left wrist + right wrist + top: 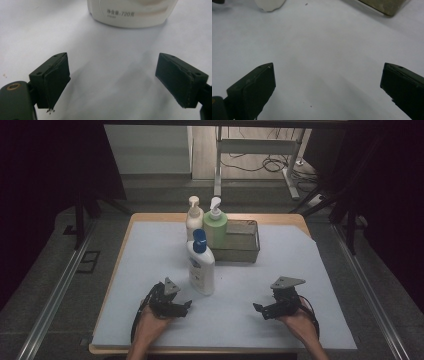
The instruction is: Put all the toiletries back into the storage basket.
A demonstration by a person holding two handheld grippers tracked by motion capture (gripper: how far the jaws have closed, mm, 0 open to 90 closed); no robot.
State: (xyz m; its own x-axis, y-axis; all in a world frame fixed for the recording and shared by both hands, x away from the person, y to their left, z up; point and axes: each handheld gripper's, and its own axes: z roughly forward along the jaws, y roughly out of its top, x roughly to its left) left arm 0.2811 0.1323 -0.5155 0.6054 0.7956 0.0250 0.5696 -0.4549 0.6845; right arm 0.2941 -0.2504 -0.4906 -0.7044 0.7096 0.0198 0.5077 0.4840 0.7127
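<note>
My left gripper has its jaws spread wide, empty; the right gripper likewise. The tall white plastic lotion bottle with blue cap stands upright on the grey mat, just beyond the left jaws. It looks heavy, smooth and slippery; I'd grab the flat body mid-height.

White bottle — blue cap; black tools.
</note>
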